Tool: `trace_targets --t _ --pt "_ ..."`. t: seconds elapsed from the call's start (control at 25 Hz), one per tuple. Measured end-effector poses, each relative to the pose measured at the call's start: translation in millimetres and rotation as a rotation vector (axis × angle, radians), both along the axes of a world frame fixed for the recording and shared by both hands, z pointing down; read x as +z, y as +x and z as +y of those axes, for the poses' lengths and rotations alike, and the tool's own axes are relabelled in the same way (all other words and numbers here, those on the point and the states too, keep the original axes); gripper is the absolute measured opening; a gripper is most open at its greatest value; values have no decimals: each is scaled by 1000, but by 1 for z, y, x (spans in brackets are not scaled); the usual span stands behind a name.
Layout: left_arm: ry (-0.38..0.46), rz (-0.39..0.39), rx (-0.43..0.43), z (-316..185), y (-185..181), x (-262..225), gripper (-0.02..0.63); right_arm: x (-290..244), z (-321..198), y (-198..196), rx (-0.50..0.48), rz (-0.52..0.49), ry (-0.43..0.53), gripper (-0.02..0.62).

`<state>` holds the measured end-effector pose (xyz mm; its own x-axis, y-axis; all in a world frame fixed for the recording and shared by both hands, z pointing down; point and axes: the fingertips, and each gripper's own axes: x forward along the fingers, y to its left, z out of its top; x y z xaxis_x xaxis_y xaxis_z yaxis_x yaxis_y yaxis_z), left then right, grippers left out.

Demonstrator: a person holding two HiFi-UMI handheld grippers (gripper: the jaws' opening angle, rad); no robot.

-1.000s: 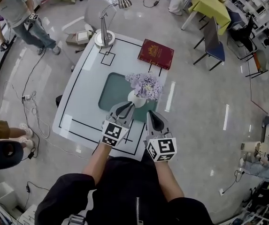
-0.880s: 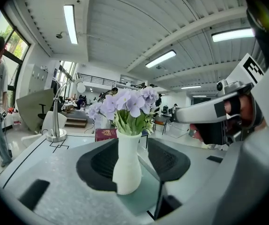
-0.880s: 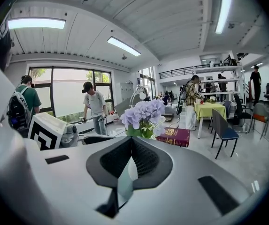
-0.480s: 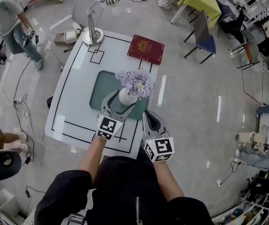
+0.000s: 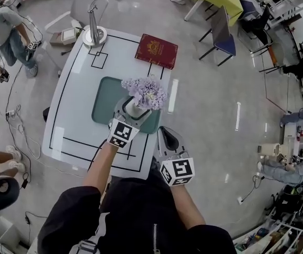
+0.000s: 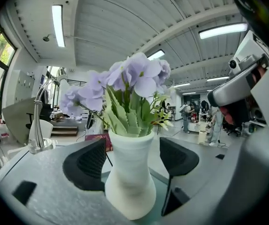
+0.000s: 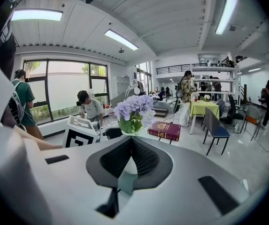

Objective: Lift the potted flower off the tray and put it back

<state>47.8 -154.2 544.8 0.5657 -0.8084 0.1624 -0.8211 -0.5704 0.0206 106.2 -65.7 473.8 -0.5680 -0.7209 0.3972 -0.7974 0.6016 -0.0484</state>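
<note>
The white waisted ceramic vase of pale lilac artificial flowers (image 5: 144, 91) stands upright on the dull teal rectangular tray (image 5: 102, 97), toward its near right part; from the head view the blossoms cover most of the vase body, and its foot is hidden behind the left gripper (image 6: 130, 159). That gripper's jaws stand wide with the vase between them. In the left gripper view the right-hand pad is clearly clear of the vase; the left-hand pad is partly overlapped by the vase's bulge, so contact there cannot be made out, and the bottom of the vase is cut off near the frame edge. The right gripper (image 7: 132, 140) has its jaws closed tip to tip on nothing. In its own view they block nearly all of the vase, leaving only a white sliver and a patch of teal below the blossoms. The glossy white table with black line markings (image 5: 66, 120) also carries a dark red hardback book (image 5: 157, 51) and a silver desk lamp (image 5: 95, 15), whose head is cut by the top edge.

A second ago the left jaws were pinched together short of the vase; now they are spread and pushed forward around it. The vase has not moved on the tray, and the right gripper remains closed, behind the left.
</note>
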Motion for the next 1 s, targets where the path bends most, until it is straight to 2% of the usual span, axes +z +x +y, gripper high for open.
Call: trace_targets --t 0.48,0.8,0.88,0.96,1.0 --pt "22 10 34 -28 22 6 344 13 2 31 79 30 -30 8" --pt "76 3 -19 -34 20 4 341 14 4 44 113 38 -38 8" --pt "74 -5 -30 -34 18 7 321 15 5 45 117 41 -42 8" --pt "65 -13 -44 -34 16 13 252 17 6 46 118 43 -47 8" --pt "66 -16 -47 -34 16 14 240 17 6 46 119 43 -49 8"
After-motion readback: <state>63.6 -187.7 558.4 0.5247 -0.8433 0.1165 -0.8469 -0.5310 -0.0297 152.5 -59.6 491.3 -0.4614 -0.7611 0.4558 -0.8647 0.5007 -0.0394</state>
